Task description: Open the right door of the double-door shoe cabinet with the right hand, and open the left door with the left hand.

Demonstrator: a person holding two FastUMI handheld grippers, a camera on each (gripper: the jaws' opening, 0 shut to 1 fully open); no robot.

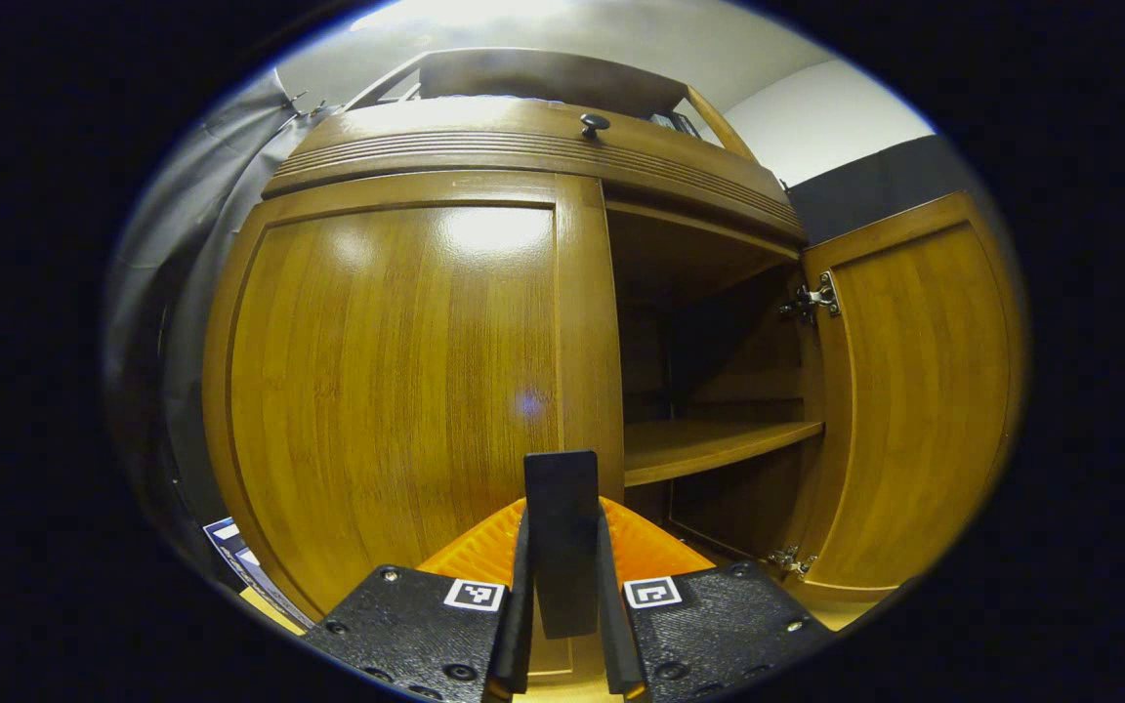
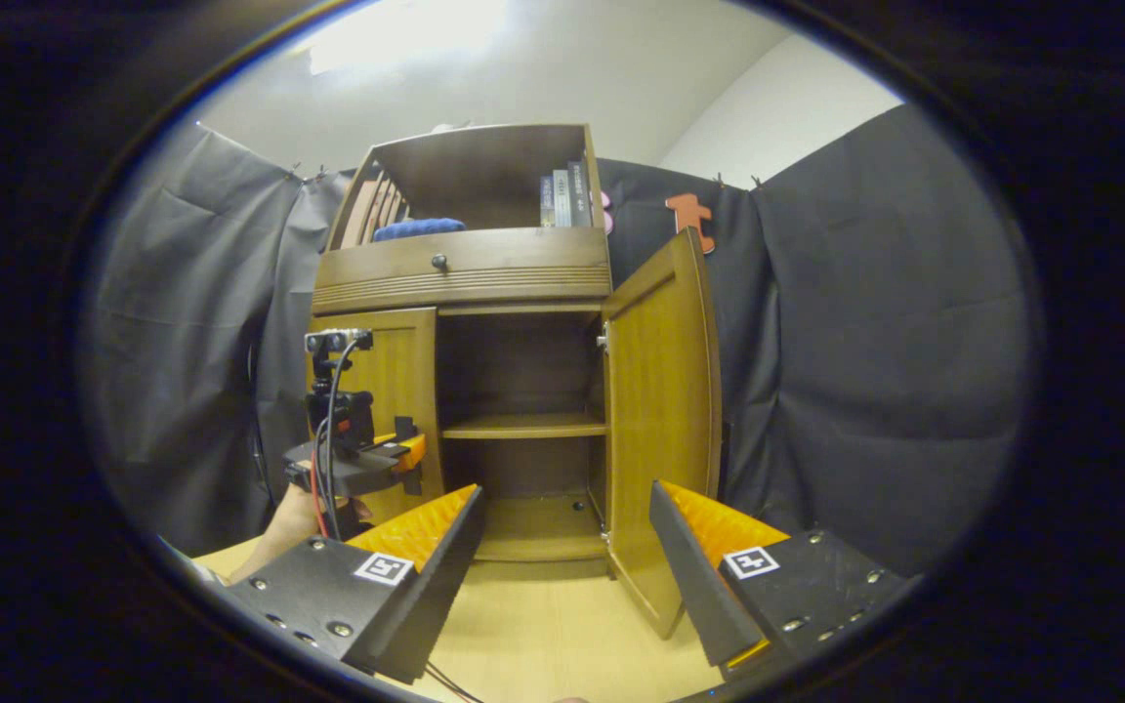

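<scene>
The wooden shoe cabinet (image 2: 460, 283) stands against the black cloth. Its right door (image 2: 660, 410) is swung wide open, and this open door (image 1: 914, 410) hangs at the right of the left gripper view. The left door (image 1: 387, 391) looks closed. A flat black handle (image 1: 562, 547) at that door's inner edge sits between my left gripper's (image 1: 562, 503) orange fingers, which press on it from both sides. In the right gripper view, the left gripper (image 2: 396, 454) is held by a hand at the left door (image 2: 387, 410). My right gripper (image 2: 564, 488) is open and empty, well back from the cabinet.
Inside are a middle shelf (image 2: 523, 426) and a bottom board (image 2: 538, 527). A drawer with a black knob (image 2: 439, 262) sits above the doors, with books and a blue item in the open top. The light wooden floor (image 2: 553, 635) spreads in front.
</scene>
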